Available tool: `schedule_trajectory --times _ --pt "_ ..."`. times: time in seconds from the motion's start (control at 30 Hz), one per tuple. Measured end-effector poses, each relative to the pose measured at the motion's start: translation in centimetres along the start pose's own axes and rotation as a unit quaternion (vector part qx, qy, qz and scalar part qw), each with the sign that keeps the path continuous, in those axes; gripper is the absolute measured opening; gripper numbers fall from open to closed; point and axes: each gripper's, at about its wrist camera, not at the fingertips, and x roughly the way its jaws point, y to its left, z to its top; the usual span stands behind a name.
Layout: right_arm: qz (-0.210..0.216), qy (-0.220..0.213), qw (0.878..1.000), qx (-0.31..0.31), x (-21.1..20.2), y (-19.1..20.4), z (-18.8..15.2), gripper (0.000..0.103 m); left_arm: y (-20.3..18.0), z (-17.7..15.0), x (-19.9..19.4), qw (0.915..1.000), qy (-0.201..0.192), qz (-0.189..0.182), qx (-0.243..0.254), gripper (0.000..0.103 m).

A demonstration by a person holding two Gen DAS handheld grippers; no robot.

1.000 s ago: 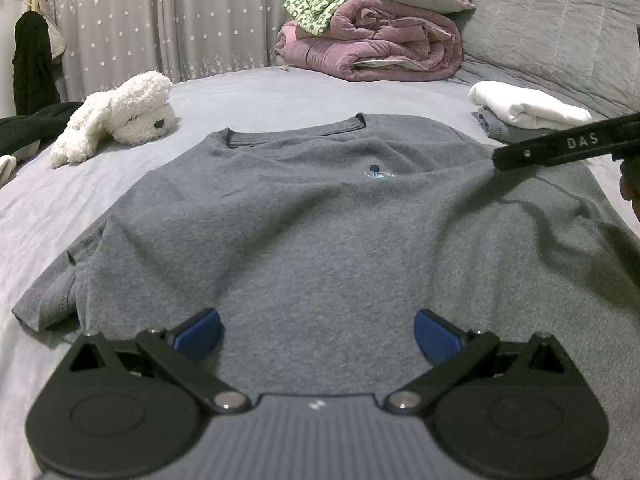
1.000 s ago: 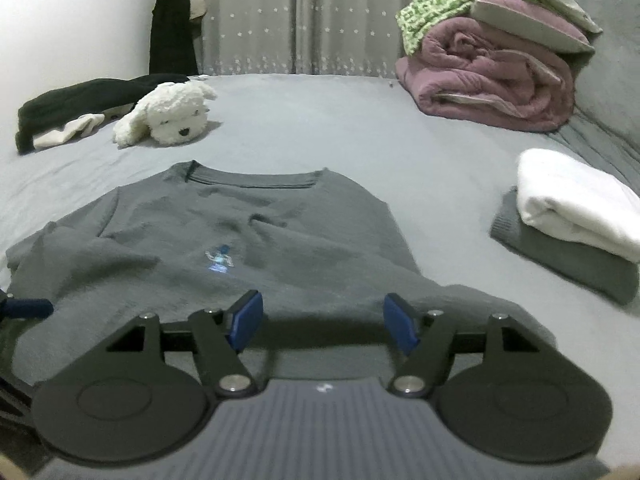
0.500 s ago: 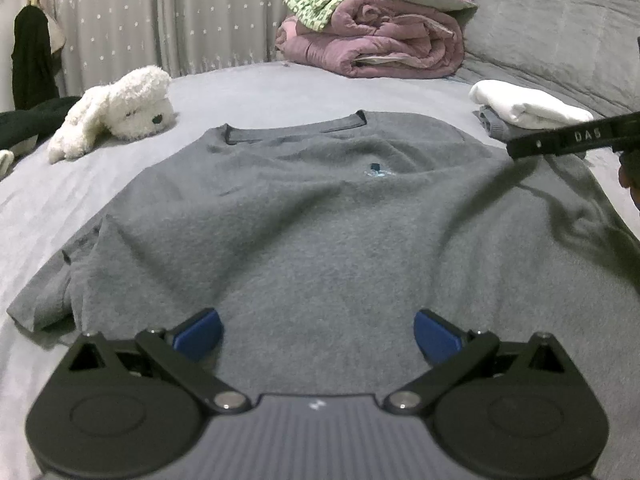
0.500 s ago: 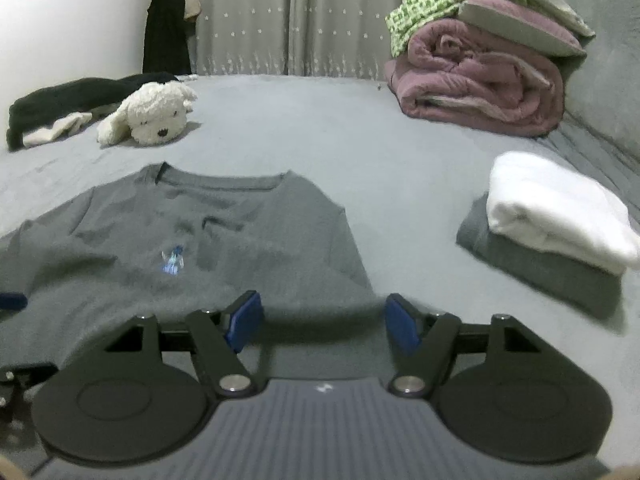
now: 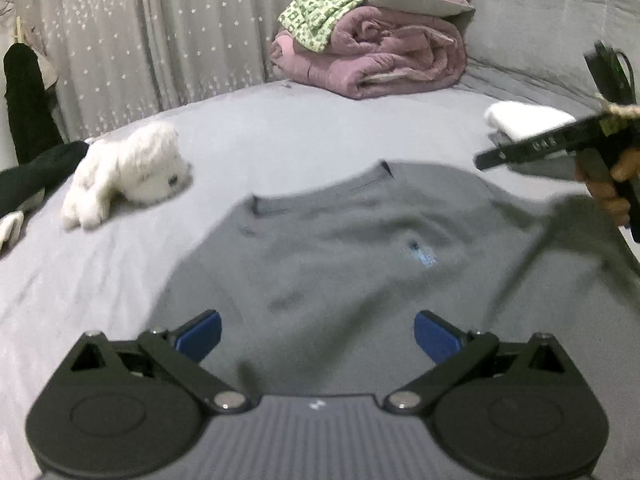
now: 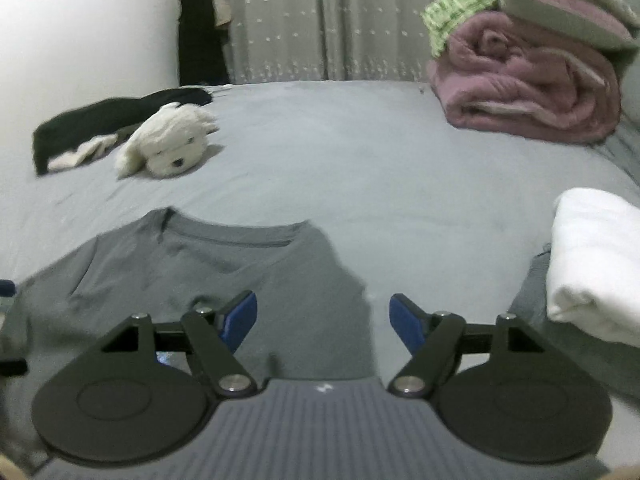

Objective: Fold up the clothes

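A grey sweatshirt [image 5: 340, 248] lies front up on the bed, collar toward the far side, with a small blue logo on the chest. My left gripper [image 5: 318, 332] hovers open above its lower part with nothing between the blue pads. In the right wrist view the sweatshirt [image 6: 240, 264] fills the lower left, and my right gripper [image 6: 323, 316] stands open over its right edge, holding nothing. The left wrist view also shows one black finger of the right gripper [image 5: 532, 147], held by a hand [image 5: 604, 192] at the far right. That view is blurred.
A white plush dog [image 6: 172, 148] and a black garment [image 6: 112, 116] lie at the far left of the bed. A rolled pink quilt [image 6: 528, 92] with bedding on top sits at the back right. Folded white and grey clothes [image 6: 592, 260] are stacked at the right.
Both grippers have lifted away from the sweatshirt, still open. The left one rose, so more of the bed shows. The right one slid rightward toward the folded pile.
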Motion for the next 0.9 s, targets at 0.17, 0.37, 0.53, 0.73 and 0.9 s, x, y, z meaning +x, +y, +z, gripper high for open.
schedule_trajectory --times 0.17,0.37,0.53,0.73,0.9 --pt "0.005 0.012 0.999 0.044 1.2 -3.8 1.3 0.076 3.4 3.0 3.5 0.9993 0.014 0.036 0.004 0.103" --pt "0.008 0.041 0.995 0.086 2.6 -6.7 0.8 0.072 7.9 3.5 8.1 0.9968 0.037 0.063 -0.033 0.097" --pt "0.042 0.061 0.993 0.096 4.2 -6.6 0.3 0.07 11.1 2.5 10.7 0.9914 0.053 0.068 -0.098 0.083" --pt "0.069 0.071 0.992 0.08 6.8 -3.9 0.8 0.051 12.0 2.3 12.7 0.9869 0.059 0.05 -0.141 0.068" --pt "0.041 0.074 0.996 0.029 7.9 -0.9 1.5 0.008 11.3 3.1 12.7 0.9882 0.058 0.045 -0.134 0.004"
